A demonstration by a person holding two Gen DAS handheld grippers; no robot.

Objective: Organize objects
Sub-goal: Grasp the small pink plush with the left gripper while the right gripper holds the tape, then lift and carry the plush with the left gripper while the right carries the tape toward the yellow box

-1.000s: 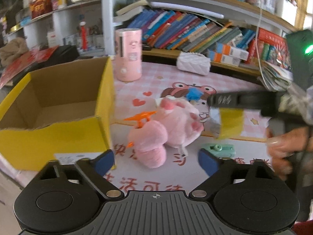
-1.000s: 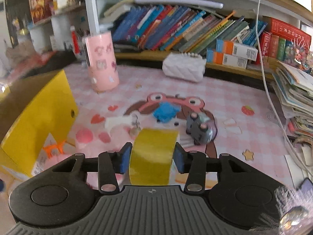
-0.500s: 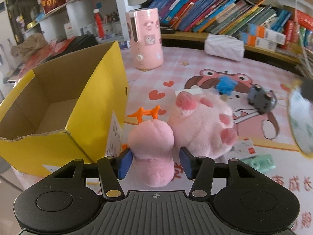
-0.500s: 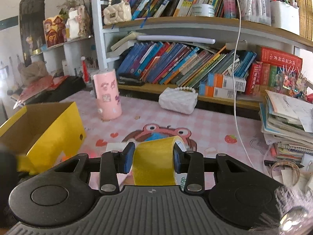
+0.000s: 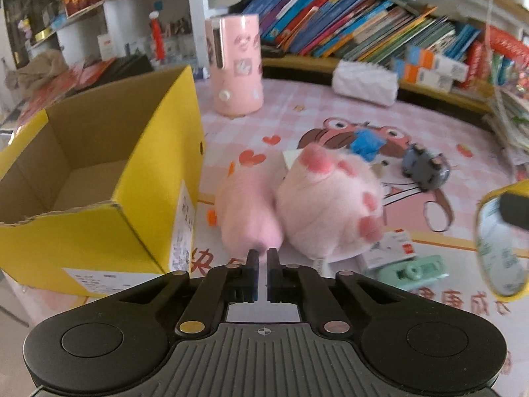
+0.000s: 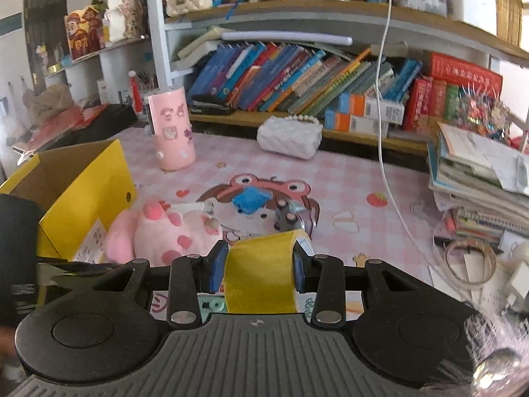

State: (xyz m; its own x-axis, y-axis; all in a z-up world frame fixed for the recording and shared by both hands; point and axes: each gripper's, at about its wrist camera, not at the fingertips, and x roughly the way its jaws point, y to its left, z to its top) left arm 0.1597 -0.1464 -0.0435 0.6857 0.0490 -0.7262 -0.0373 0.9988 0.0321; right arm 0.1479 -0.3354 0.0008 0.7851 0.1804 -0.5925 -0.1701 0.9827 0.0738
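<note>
A pink plush toy [image 5: 330, 205] lies on the pink table mat beside an open yellow cardboard box [image 5: 99, 225]. My left gripper [image 5: 261, 256] is shut, its tips pinching the near end of the plush's left lobe. The box interior looks empty from here. In the right wrist view my right gripper [image 6: 258, 259] is shut on a yellow tape roll [image 6: 261, 271], held above the mat to the right of the plush [image 6: 172, 231] and the box [image 6: 92, 182]. The tape roll [image 5: 499, 241] also shows at the right edge of the left wrist view.
On the mat lie a blue toy [image 5: 365, 142], a grey toy car [image 5: 425, 167], a small white card box [image 5: 393, 244] and a mint-green tool [image 5: 413, 269]. A pink cylinder [image 5: 236, 66] and a white purse [image 5: 363, 81] stand before the bookshelf. A paper stack [image 6: 479, 178] sits right.
My left gripper came forward and down and went from wide open to shut on the plush's near lobe. The right gripper carried the tape up and off to the right.
</note>
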